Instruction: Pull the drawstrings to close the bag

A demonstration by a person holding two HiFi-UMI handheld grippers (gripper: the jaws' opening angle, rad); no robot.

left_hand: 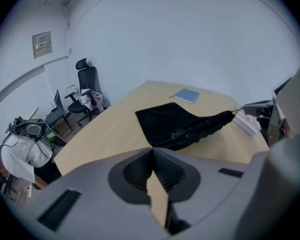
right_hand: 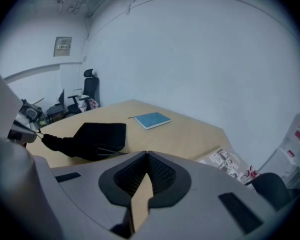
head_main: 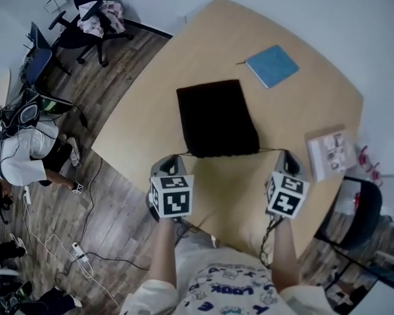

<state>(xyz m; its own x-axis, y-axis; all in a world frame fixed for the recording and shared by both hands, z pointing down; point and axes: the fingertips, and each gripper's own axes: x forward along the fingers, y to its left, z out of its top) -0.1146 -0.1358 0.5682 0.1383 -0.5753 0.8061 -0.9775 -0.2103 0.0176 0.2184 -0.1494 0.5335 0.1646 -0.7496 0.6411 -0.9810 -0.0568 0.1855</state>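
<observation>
**Both strings in hand, bag mouth only part drawn**

The black bag [head_main: 217, 115] lies flat in the middle of the table [head_main: 203, 38], with its mouth on the edge nearest me. My two tongs sit just short of that edge, one off each corner.

The left gripper [left_hand: 151, 151] has its jaws pressed together. The left drawstring [head_main: 178, 155] runs from the bag's near left corner straight to its tip. The right gripper [right_hand: 146, 156] is likewise pressed together, with the right drawstring [head_main: 270, 150] running from the other corner into it. The strings are too thin for me to make out between the pads themselves. Since each one ends at a jaw tip and looks taut, I take it both are pinched.

As for progress, the grasping is done and the pull is under way. From the left gripper view the mouth [left_hand: 205, 126] is ruffled into folds, so some cloth is gathered. From the head view that edge still spans about the full width of the bag, so I judge the bag is not yet closed.

What is left is to draw the two tongs further apart, out to either side, until the folds bunch into a tight knot. The blue notebook [head_main: 272, 65] and the printed booklet [head_main: 331, 153] lie well clear of that path.
</observation>
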